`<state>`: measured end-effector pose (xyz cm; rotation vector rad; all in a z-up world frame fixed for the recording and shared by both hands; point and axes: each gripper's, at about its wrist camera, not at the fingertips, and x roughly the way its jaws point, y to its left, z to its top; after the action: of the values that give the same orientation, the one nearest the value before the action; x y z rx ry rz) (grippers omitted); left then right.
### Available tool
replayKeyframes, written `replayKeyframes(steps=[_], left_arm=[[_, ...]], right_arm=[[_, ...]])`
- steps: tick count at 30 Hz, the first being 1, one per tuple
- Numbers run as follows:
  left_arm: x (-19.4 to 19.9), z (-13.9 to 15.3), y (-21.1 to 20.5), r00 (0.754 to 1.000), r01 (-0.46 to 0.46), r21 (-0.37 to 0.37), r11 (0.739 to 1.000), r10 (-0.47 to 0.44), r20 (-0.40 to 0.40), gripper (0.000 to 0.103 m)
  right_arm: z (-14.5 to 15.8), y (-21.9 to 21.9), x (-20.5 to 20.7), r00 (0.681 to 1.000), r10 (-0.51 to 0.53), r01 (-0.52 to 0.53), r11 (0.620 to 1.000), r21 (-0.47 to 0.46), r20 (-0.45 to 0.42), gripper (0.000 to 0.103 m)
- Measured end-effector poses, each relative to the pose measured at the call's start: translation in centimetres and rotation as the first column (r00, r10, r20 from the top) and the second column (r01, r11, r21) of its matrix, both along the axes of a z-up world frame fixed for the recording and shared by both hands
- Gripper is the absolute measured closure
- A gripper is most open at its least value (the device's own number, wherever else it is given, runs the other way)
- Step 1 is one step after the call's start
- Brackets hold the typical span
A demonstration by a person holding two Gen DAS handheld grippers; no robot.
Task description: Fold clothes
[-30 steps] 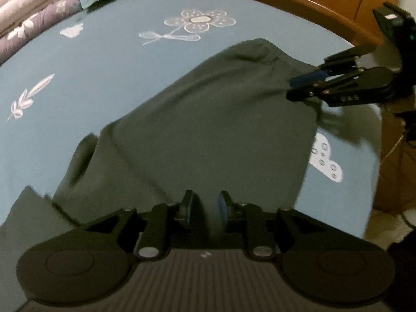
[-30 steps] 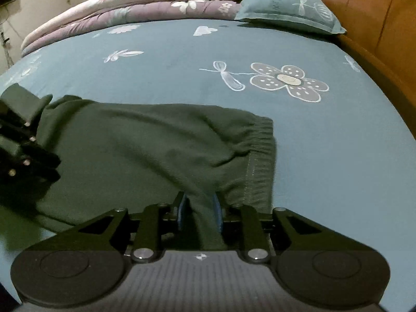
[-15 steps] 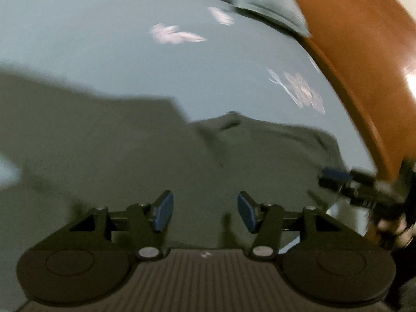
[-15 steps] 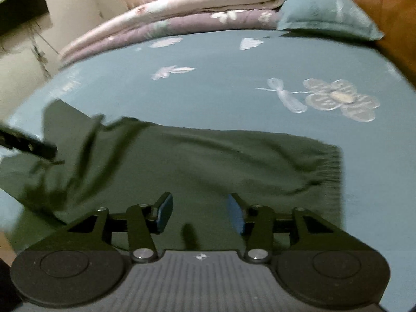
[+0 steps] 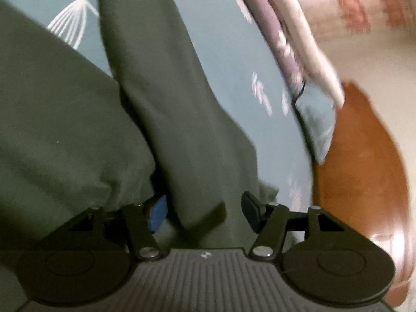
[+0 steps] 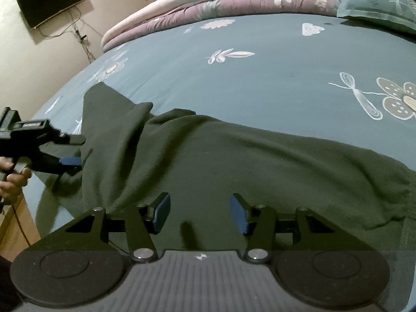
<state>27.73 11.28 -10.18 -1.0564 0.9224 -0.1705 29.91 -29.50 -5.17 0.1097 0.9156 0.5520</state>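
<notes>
Spreading both sets of jaws wide, my left gripper [image 5: 202, 214] and right gripper [image 6: 200, 213] hover over the dark green garment [image 6: 234, 161] rumpled on the bed [image 6: 260, 78]; closing now risks pinching the sheet.

Both views are dim, warm and grainy, with fisheye bending that curves the bed [image 6: 260, 78] and blackens the corners. The left wrist view is motion-smeared, worst at the right where the quilt [image 5: 293, 39] and the headboard [image 5: 364, 169] streak, with a pale glare low on the wood. The right wrist view is sharper, and the garment [image 6: 234, 161] reads nearly black with soft shadows under its left edge.
</notes>
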Motion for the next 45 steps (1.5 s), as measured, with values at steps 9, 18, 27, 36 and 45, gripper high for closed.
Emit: replayKeyframes(steps=[9, 18, 27, 36, 45], left_arm=[[1.3, 0.3, 0.6, 0.993, -0.08, 0.013, 0.997, 0.079, 0.091, 0.041], [1.4, -1.0, 3.1, 0.972, -0.145, -0.104, 0.984, 0.161, 0.174, 0.041], [3.8, -2.2, 3.9, 0.972, -0.062, -0.154, 0.986, 0.095, 0.213, 0.045], [4.1, -3.9, 5.4, 0.991, -0.024, -0.15, 0.988, 0.043, 0.125, 0.095], [2.4, 1.9, 4.0, 0.979, -0.005, 0.09, 0.996, -0.014, 0.205, 0.1]], right_arm=[[-0.2, 0.3, 0.3, 0.999, 0.011, -0.012, 1.0, -0.015, -0.038, 0.046], [-0.8, 1.8, 0.0, 0.999, 0.024, -0.028, 0.997, -0.074, -0.049, 0.04], [-0.8, 3.0, -1.2, 0.998, -0.043, 0.038, 0.992, -0.119, -0.037, 0.036], [-0.8, 4.2, -2.2, 0.994, -0.106, 0.101, 0.981, -0.163, -0.023, 0.03], [-0.5, 4.8, -2.5, 0.996, -0.093, 0.088, 0.975, -0.205, -0.016, 0.029]])
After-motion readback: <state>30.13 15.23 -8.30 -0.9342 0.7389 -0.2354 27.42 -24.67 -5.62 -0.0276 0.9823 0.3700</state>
